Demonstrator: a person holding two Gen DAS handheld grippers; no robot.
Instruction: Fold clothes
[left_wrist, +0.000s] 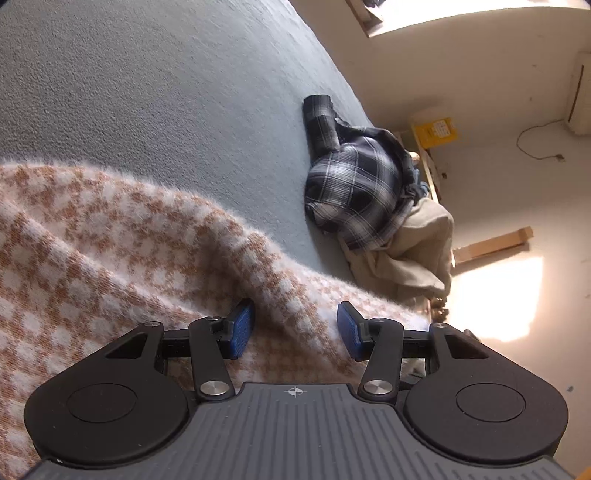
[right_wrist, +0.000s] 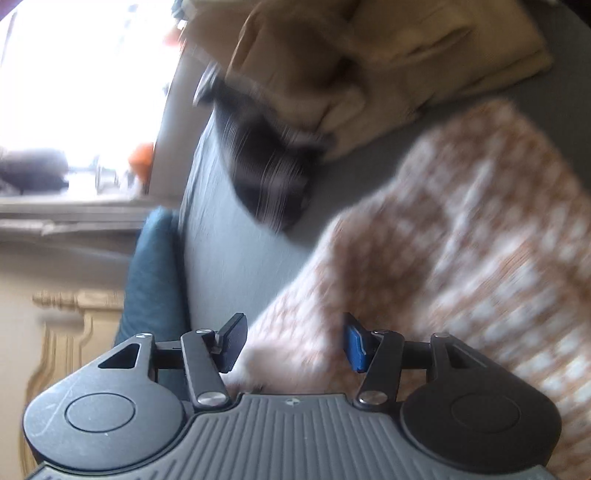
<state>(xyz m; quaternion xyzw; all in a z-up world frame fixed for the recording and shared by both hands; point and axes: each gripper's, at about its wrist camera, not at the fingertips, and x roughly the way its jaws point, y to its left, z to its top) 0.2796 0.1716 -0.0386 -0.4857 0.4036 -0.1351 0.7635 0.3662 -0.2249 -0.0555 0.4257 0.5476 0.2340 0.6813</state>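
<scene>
Fuzzy tan-and-white checked garment beneath two parted grippers.
Left gripper: jaws apart, a ridge of the checked fabric rising between the blue pads without being pinched. Right gripper: jaws likewise apart over the same garment's blurred edge. Beyond the jaws, on the grey-blue bed cover, lie a dark plaid shirt and beige cloth.

The left gripper is angling downward with its jaws standing apart, gripping nothing. The right gripper is likewise tilting down, jaws parted and unpressed.
</scene>
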